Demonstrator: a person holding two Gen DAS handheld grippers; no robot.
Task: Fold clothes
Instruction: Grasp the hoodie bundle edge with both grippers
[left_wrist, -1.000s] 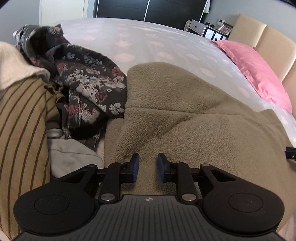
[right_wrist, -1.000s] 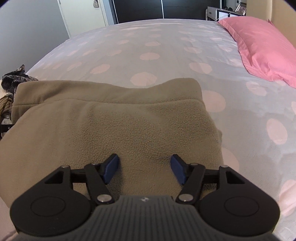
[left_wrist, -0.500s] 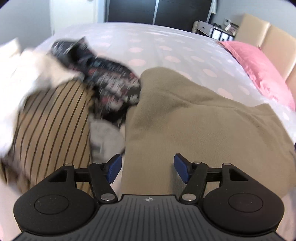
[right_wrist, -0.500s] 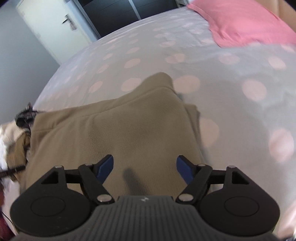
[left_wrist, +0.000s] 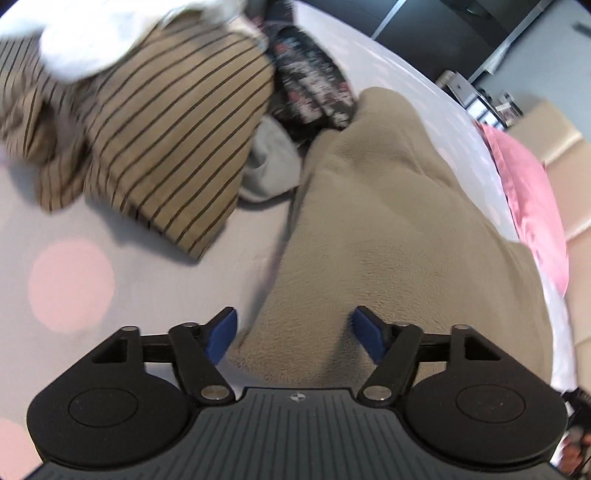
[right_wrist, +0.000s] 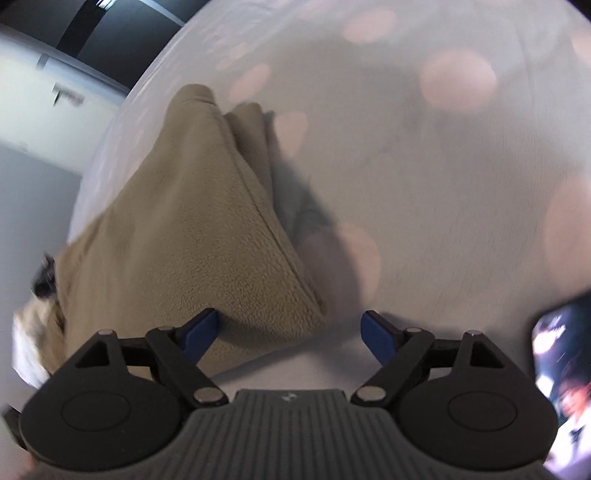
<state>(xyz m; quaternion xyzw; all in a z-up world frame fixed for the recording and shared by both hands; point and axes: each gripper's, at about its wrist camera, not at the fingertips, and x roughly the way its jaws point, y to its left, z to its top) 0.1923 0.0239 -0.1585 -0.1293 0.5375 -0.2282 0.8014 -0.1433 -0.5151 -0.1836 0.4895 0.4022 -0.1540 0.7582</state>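
Both wrist views close above fleece (left_wrist: 388, 229) (shared)

Soft, even daylight; motion blur smears both strongly fisheye-bent views.

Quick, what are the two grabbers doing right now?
Left gripper: open, holding nothing, over the fleece.
Right gripper: open, holding nothing, at the fleece corner.

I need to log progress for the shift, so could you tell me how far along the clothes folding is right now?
Done: the tan fleece lies doubled over in layers on the bed, though maybe not finished. In hand: nothing; the left gripper and right gripper are both open over its near edge. Left: the striped garment, floral one, grey piece and white one lie heaped, unfolded.
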